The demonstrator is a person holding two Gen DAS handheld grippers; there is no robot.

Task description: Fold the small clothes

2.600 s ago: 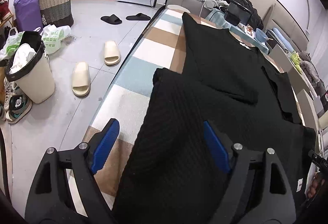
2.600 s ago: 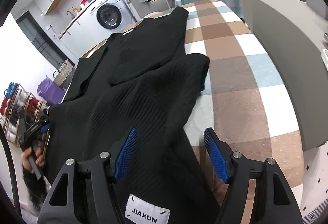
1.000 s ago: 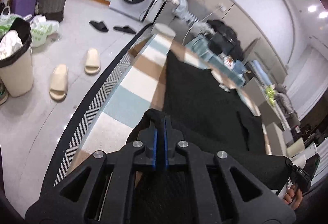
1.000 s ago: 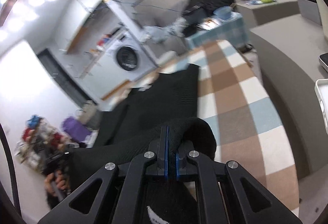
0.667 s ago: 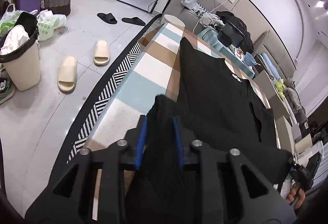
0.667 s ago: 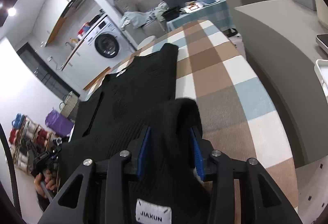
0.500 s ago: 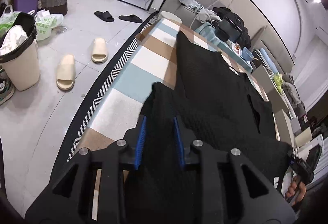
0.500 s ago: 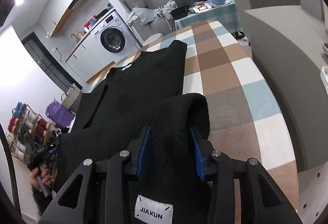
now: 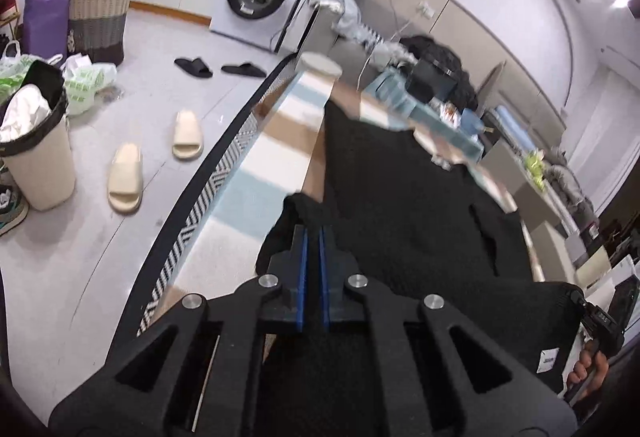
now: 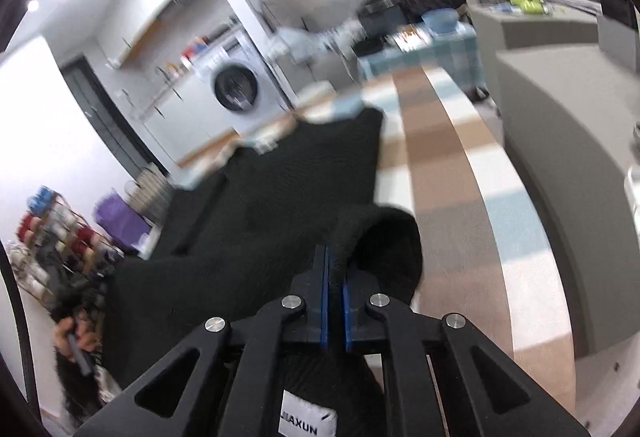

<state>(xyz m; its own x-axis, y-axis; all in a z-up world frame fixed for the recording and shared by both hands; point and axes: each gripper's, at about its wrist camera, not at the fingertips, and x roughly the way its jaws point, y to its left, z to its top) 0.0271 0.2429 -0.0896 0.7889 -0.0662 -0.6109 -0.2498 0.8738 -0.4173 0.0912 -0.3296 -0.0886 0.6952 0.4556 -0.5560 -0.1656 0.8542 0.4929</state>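
**Q:** Left wrist view — what's in shot?

**A:** My left gripper (image 9: 313,237), blue pads clenched on a bunched corner of the black knit garment (image 9: 408,205). Rest of it lies spread over the checked cloth (image 9: 276,157) on the table, w/ the near edge lifted off. Far right, my other hand (image 9: 588,369) holds the right gripper at the opposite corner, white label (image 9: 549,360) hanging nearby. Floor bkgd: cream slides (image 9: 156,165), black slippers (image 9: 218,67), washing machine (image 9: 260,3), wicker basket (image 9: 98,19), lined bin (image 9: 34,153).

**Q:** And right wrist view?

**A:** Blurry. My right gripper (image 10: 333,257) is pinched tight on a rolled fold of the same black knit garment (image 10: 280,197); fabric bulges just right of the pads. White label (image 10: 306,423) reading "…AXUN" sits under the gripper body. Garment stretches from my pads to the left hand (image 10: 72,337) at frame left, and its far part lies on the checked cloth (image 10: 448,165). Washing machine (image 10: 236,89) and a rack of spools (image 10: 56,237) behind.
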